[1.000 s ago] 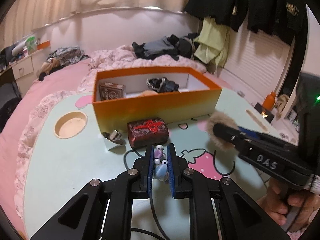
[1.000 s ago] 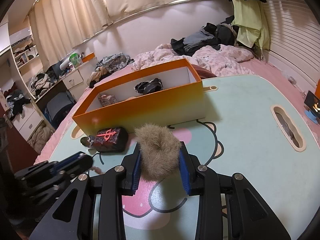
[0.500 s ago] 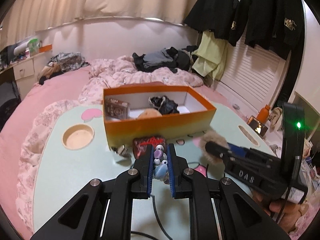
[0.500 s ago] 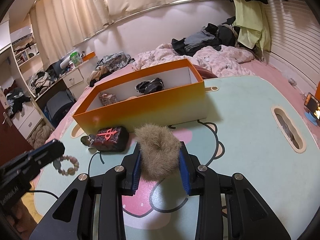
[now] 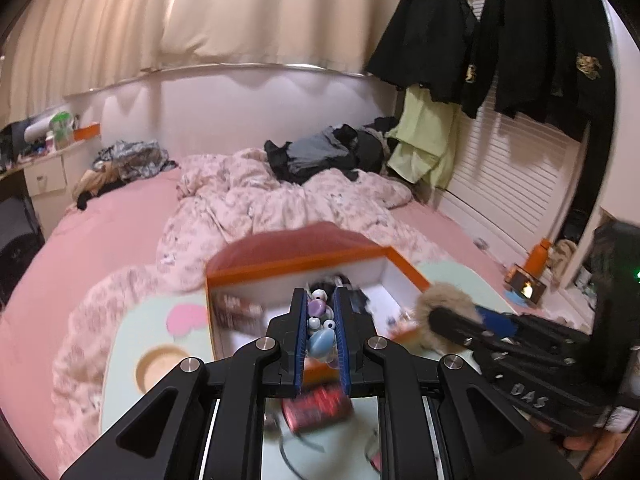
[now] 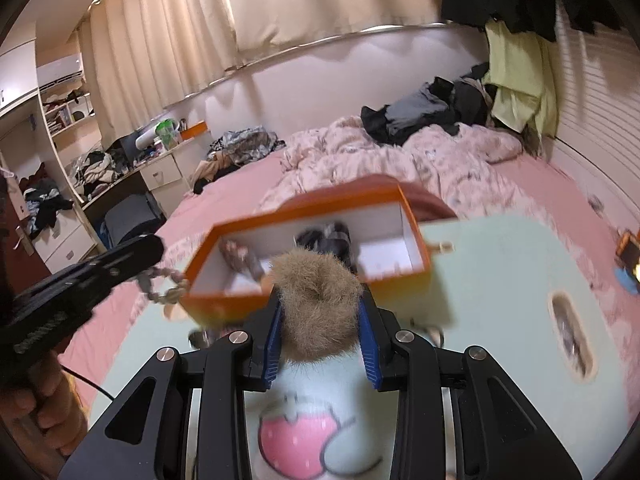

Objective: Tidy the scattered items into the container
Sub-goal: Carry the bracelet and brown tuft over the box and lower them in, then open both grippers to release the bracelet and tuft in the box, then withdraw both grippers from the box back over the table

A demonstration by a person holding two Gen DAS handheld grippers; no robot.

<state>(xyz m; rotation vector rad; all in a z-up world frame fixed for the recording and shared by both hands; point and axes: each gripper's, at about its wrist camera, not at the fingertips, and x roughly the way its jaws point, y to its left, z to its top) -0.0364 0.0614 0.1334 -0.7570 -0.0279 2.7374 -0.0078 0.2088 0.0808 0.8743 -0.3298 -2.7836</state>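
Observation:
My left gripper point(image 5: 320, 332) is shut on a bead bracelet point(image 5: 319, 338), held above the near wall of the orange box point(image 5: 296, 266). In the right wrist view the bracelet point(image 6: 162, 290) hangs from it beside the box's left corner. My right gripper point(image 6: 320, 312) is shut on a furry brown scrunchie point(image 6: 318, 308), raised over the near edge of the orange box point(image 6: 316, 204). The scrunchie also shows in the left wrist view point(image 5: 442, 312). The box holds a black bundle point(image 6: 326, 236) and a card pack point(image 5: 236, 312).
A dark red patterned case point(image 5: 318, 406) lies on the mint table point(image 6: 500, 280) below my left gripper. The table has a round cup hole point(image 5: 158, 364) at left and an oval slot point(image 6: 570, 330) at right. A pink bed with clothes lies behind.
Both grippers have risen and moved forward with their items, from over the table to over the near edge of the box. The view is motion-blurred.

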